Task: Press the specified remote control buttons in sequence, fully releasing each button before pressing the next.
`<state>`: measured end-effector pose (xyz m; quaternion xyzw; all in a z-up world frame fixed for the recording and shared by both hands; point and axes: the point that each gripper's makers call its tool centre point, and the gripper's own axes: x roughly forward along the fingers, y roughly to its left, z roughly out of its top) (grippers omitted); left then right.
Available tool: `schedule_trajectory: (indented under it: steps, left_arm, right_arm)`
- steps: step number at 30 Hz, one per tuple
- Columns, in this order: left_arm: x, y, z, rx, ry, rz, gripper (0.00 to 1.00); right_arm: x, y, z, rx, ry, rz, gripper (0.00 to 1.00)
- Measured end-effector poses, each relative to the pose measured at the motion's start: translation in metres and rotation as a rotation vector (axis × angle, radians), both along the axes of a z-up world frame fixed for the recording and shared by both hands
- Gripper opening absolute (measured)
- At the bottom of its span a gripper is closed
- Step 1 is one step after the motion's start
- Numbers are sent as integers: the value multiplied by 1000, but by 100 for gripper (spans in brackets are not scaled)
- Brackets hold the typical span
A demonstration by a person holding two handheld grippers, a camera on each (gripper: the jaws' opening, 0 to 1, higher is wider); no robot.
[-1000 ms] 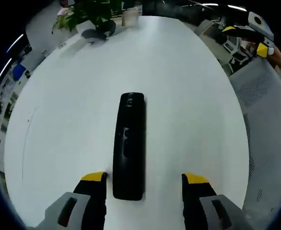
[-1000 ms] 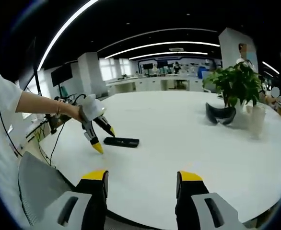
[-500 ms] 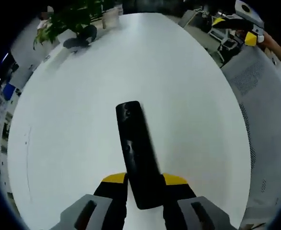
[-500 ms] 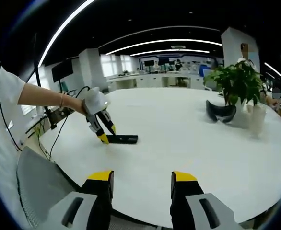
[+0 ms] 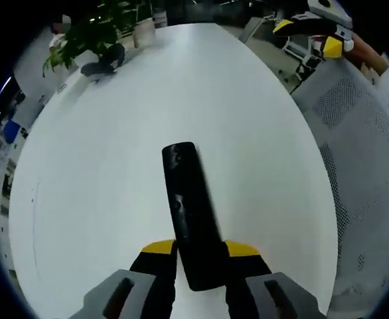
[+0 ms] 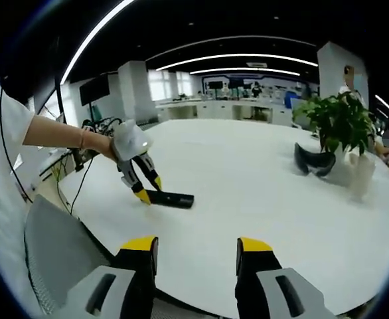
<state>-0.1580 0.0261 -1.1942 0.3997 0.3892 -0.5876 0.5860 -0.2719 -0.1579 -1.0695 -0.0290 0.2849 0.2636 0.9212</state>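
Remote (image 5: 189, 212): long, black, glossy, flat on white counter (image 5: 101, 166), near end clamped betw left tongs (image 5: 200, 249). Right tongs (image 6: 198, 244) off counter edge, apart w/ small gap, empty. Vs 1 s ago: left tongs closed onto remote.

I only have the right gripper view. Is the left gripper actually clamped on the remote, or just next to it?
Observer: Clamped. In the left gripper view the left gripper is shut on the near end of the remote, a yellow tip on each long side.
Operator: Which way is the remote pointing?
Observer: Lengthwise away from the left gripper, across the table. Its upper face is glossy black; I cannot make out single buttons.
Operator: And my right gripper?
Observer: The right gripper is off the table's far edge, above a mesh chair, holding nothing; in its own view its jaws stand apart.
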Motion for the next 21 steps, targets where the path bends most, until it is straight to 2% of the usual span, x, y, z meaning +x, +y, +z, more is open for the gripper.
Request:
schedule_trajectory:
  steps: [2,5,11,14,17,21]
  left_arm:
    - [-6,-1,0,-9,1,3,25]
    - [-11,-1,0,-32,-31,8,24]
    - [-24,-1,0,-68,-33,31,24]
    - [-32,-1,0,-83,-22,44,24]
    - [-41,-2,0,-109,-13,57,24]
    - [-51,-3,0,-126,4,68,23]
  right_arm:
    - [0,2,0,-4,1,11,45]
    - [0,5,-1,-7,8,27,45]
    - [-1,13,-7,-27,38,79,42]
    - [-3,19,-11,-53,58,123,40]
    - [-6,27,-21,-70,114,189,40]
    - [-6,35,-31,-122,141,266,39]
